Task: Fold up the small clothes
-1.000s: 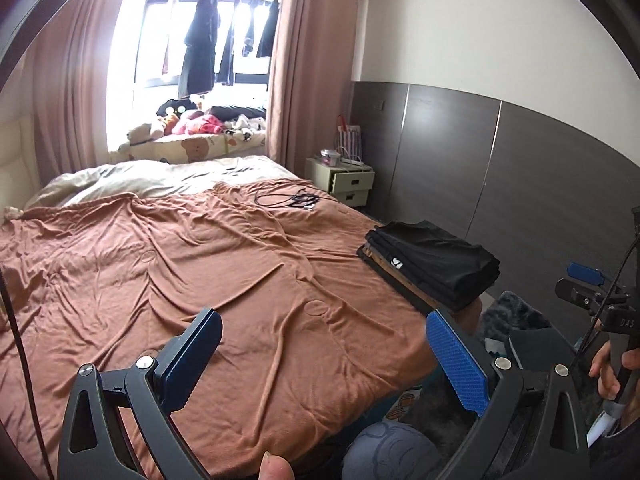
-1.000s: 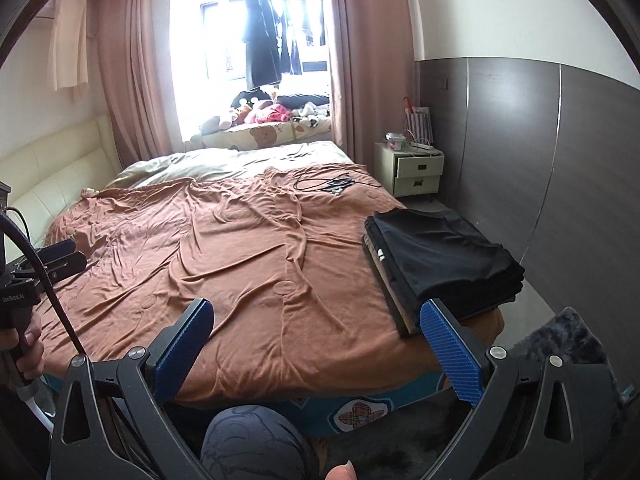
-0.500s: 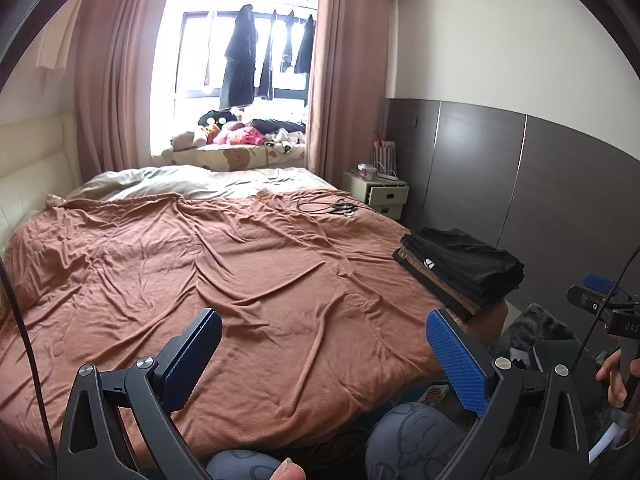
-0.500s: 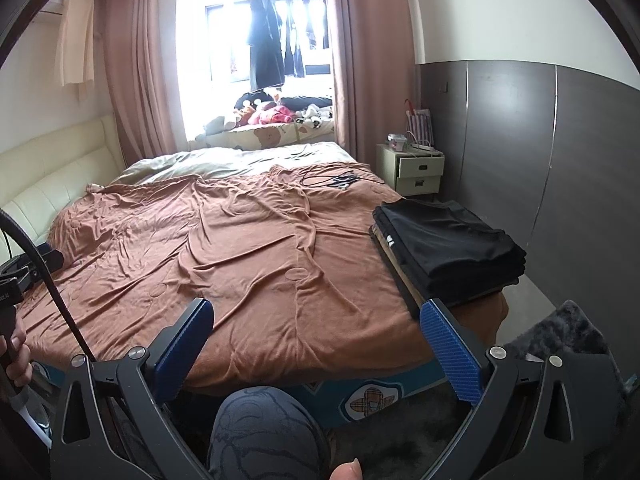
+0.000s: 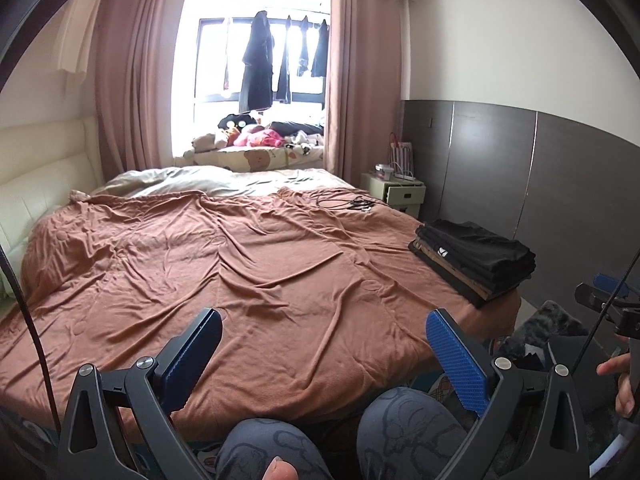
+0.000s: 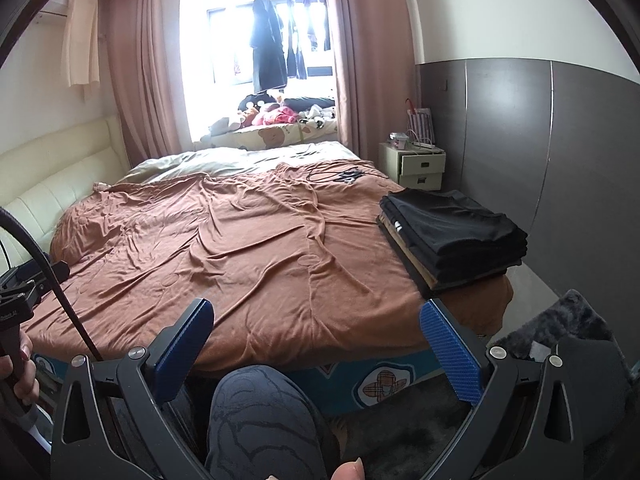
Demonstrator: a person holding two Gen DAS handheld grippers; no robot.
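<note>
Broadly, the bed (image 5: pixel 248 264) fills both views, covered by a wrinkled brown blanket (image 6: pixel 248 248) with a pale duvet (image 5: pixel 208 180) bunched at its far end below the window (image 5: pixel 256 64). Pink curtains (image 6: pixel 356 64) hang on each side of the window, and dark garments (image 5: pixel 256 68) hang on a line across it. A cream padded headboard (image 6: pixel 52 176) runs along the left side, and dark wall panels (image 5: pixel 540 176) line the right wall. Soft toys (image 5: pixel 248 136) sit heaped on the window ledge. Near the right edge of the bed, toward its near corner, lies a stack of folded clothes (image 6: pixel 452 236), mostly black with a tan layer low in the pile, squared up and resting flat on the blanket. A cream nightstand (image 6: pixel 420 168) stands beyond the bed's right side. A tangle of black cable (image 5: pixel 344 202) lies on the blanket at the far right. The person's patterned grey knees (image 5: pixel 404 428) show at the bottom, against the bed's near edge. The left claw (image 5: pixel 324 360) is spread wide with nothing between its blue pads, held above the near edge of the bed. The right claw (image 6: pixel 316 356) is likewise spread wide and holds nothing, well apart from the stack.
</note>
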